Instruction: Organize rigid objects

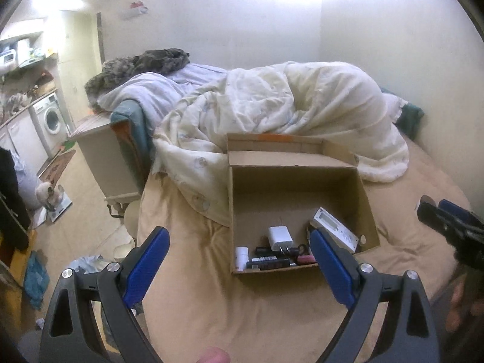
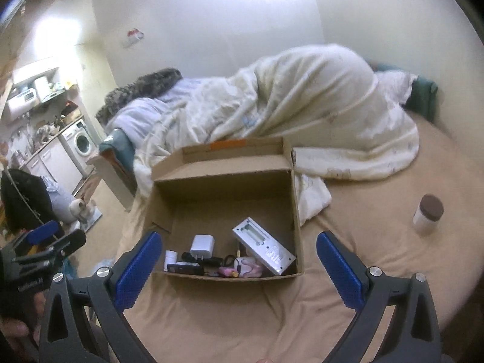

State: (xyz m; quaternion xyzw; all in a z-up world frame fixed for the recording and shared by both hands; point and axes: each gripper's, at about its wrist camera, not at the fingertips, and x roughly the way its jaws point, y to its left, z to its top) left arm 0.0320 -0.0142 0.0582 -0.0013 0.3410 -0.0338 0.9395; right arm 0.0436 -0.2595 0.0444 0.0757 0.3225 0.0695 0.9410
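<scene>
An open cardboard box (image 1: 302,181) (image 2: 224,187) stands on the tan bed sheet. Inside lie a white charger plug (image 1: 280,236) (image 2: 202,246), a silver flat device (image 1: 334,230) (image 2: 263,249), a small white bottle (image 1: 241,258) (image 2: 171,258), black stick-shaped items (image 1: 269,262) (image 2: 187,267) and a pink item (image 2: 242,269). A white jar with a brown lid (image 2: 428,213) stands on the sheet right of the box. My left gripper (image 1: 239,257) is open and empty, in front of the box. My right gripper (image 2: 239,254) is open and empty, in front of the box.
A crumpled cream duvet (image 1: 287,106) (image 2: 317,106) lies behind the box. The bed's left edge drops to a floor with a cat (image 1: 50,195), a nightstand (image 1: 103,157) and a washing machine (image 1: 51,118). The other gripper shows at each view's edge (image 1: 453,230) (image 2: 39,254).
</scene>
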